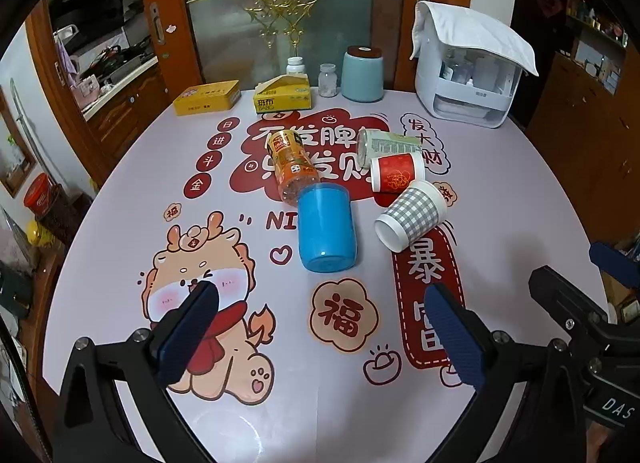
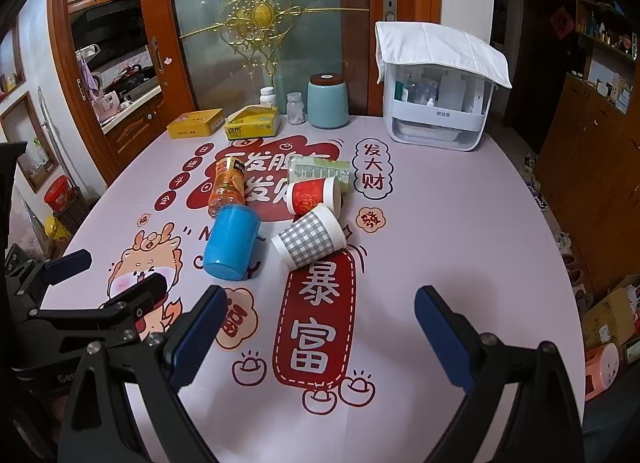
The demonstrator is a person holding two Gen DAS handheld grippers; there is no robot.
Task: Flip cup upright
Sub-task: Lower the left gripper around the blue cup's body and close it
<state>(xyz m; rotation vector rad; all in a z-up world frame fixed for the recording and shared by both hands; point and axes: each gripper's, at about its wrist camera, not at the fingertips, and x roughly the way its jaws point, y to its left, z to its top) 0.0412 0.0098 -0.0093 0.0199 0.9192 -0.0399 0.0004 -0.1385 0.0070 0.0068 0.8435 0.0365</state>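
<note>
Several cups lie on their sides mid-table. A blue plastic cup (image 1: 327, 228) (image 2: 230, 243) lies with its base toward me. A grey-checked paper cup (image 1: 412, 214) (image 2: 310, 237), a red paper cup (image 1: 397, 173) (image 2: 314, 193), a green-printed cup (image 1: 386, 145) (image 2: 320, 173) and an orange bottle (image 1: 291, 167) (image 2: 227, 185) lie beside it. My left gripper (image 1: 320, 299) is open and empty, near of the blue cup. My right gripper (image 2: 320, 299) is open and empty, near of the checked cup. Each gripper shows at the edge of the other's view.
At the table's far edge stand a yellow tin (image 1: 207, 97), a tissue box (image 1: 283, 95), two small jars (image 1: 328, 79), a teal canister (image 1: 362, 75) and a white cloth-covered organizer (image 1: 468, 67). The round table (image 1: 520, 191) has a printed cover.
</note>
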